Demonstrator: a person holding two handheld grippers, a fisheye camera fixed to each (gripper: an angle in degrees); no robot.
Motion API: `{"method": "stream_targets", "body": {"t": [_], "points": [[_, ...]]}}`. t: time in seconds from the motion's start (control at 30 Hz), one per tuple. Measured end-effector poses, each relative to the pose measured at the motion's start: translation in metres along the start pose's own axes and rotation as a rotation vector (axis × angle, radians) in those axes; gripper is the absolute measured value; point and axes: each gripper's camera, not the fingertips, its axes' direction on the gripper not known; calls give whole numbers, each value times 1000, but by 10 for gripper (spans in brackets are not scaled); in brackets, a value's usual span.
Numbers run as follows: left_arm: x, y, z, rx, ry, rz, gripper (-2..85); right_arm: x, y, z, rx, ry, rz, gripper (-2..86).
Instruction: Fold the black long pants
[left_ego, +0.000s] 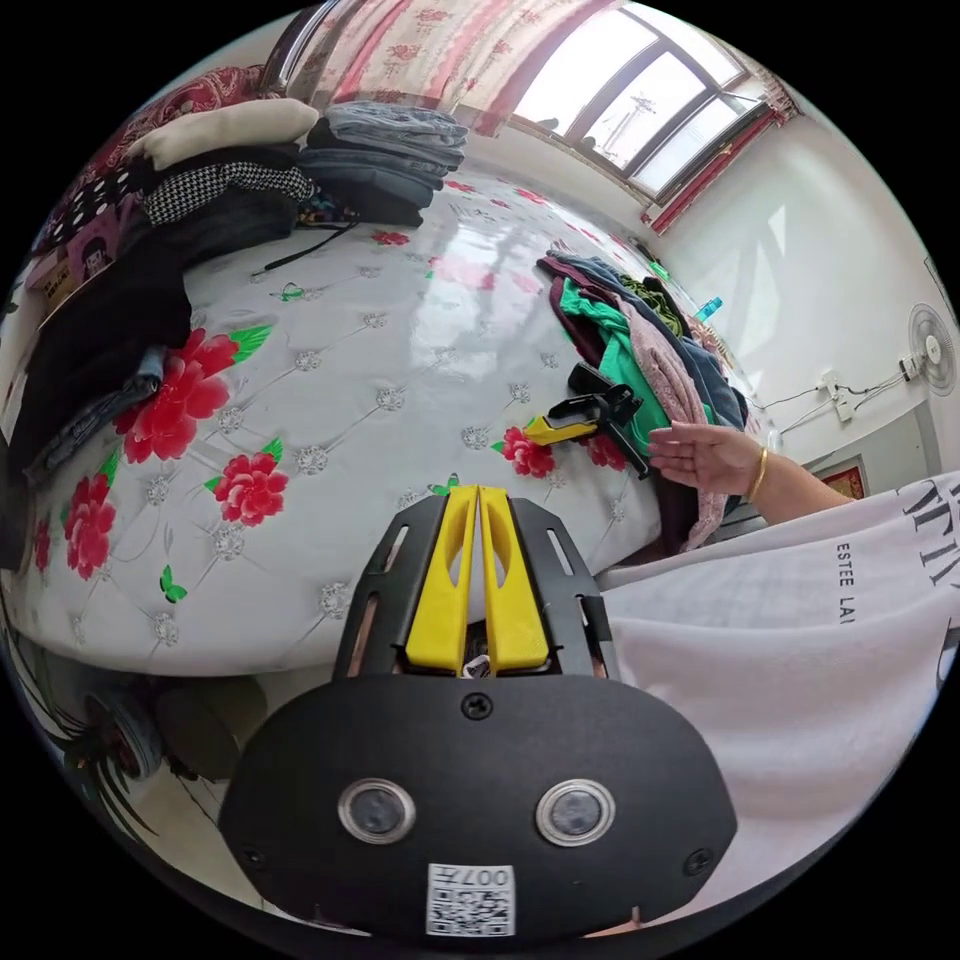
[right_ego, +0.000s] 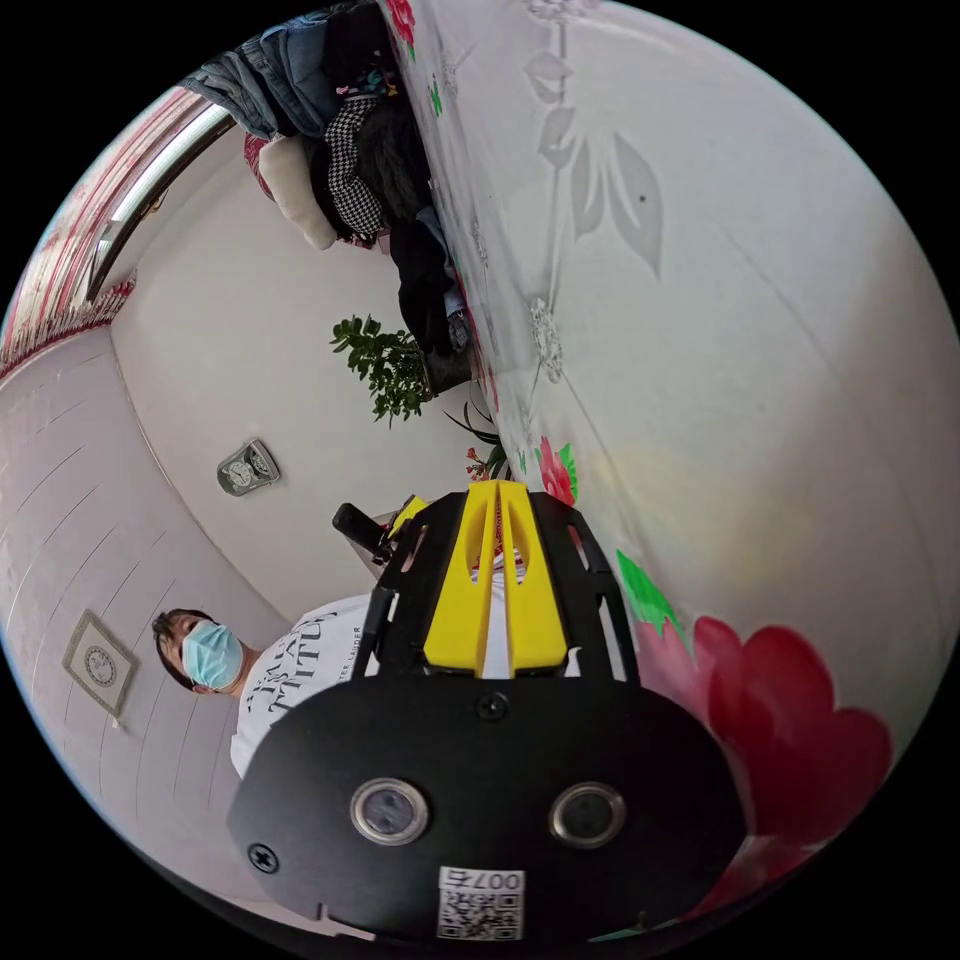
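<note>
Left gripper view shows left gripper (left_ego: 478, 500) jaws together, right gripper (left_ego: 560, 425) lying on the bed (left_ego: 380, 370), bare hand (left_ego: 700, 455) reaching for mixed clothes (left_ego: 650, 350).

Flowered white bed (left_ego: 380, 330), folded clothes stacks (left_ego: 240, 170) along one edge, loose clothes heap (left_ego: 640, 350), right gripper (left_ego: 585, 415) lying beside it

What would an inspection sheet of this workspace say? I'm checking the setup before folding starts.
Surface: white quilted bed cover with red flowers, middle bare.
Job's things: black long pants not identifiable; bare hand reaches toward loose heap of mixed clothes.
Clutter: stacks of folded clothes at one edge.
Grippers: left gripper shut, empty; right gripper shut, empty, lying on the bed.
Cables: black cord on the cover; white wall cables.
Surroundings: window, wall fan, potted plant.
</note>
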Motion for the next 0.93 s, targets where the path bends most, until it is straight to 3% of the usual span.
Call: {"method": "stream_targets", "body": {"t": [0.73,0.93], "points": [[82,11,-42,-72,-93,-52,-10,-71,1,-18,26,26,-1,-3],[80,2,-54,-17,-30,40,-10,-121,30,2,166,-201,-174,-3]]}}
